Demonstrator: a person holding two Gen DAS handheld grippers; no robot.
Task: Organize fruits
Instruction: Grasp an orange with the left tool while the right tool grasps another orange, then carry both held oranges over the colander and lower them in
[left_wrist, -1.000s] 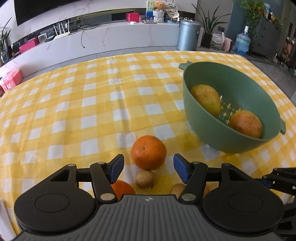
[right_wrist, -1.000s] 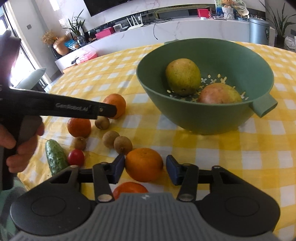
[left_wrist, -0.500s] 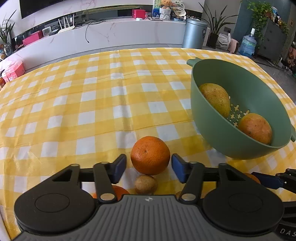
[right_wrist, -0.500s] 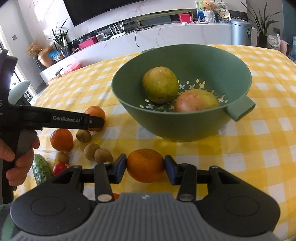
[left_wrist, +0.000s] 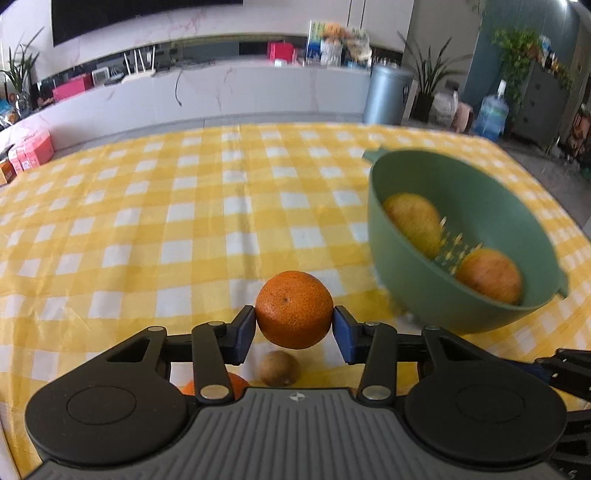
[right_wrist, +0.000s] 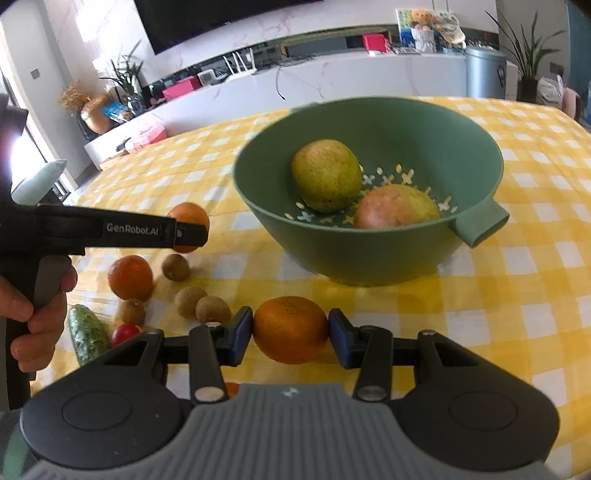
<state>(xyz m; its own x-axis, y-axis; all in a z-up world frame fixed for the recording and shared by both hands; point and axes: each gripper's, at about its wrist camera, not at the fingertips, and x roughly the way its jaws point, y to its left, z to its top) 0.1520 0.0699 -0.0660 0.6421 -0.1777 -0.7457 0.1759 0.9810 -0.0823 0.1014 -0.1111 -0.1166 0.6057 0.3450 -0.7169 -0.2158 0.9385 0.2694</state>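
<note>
While the left gripper (left_wrist: 294, 334) clamps an orange (left_wrist: 294, 309) clear of the table, the green colander (left_wrist: 458, 243) sits ahead-right. Right wrist view: right gripper (right_wrist: 291, 336) closed on a second orange (right_wrist: 290, 328), colander (right_wrist: 369, 254) near. Next, likely: carry both over the rim, release.

Half hidden behind the left gripper body at six o'clock: a second orange (left_wrist: 212, 386). Motion-blurred at three o'clock: green colander (left_wrist: 391, 229). Cut by the right-wrist view's left edge at nine o'clock: hand (right_wrist: 35, 314).
</note>
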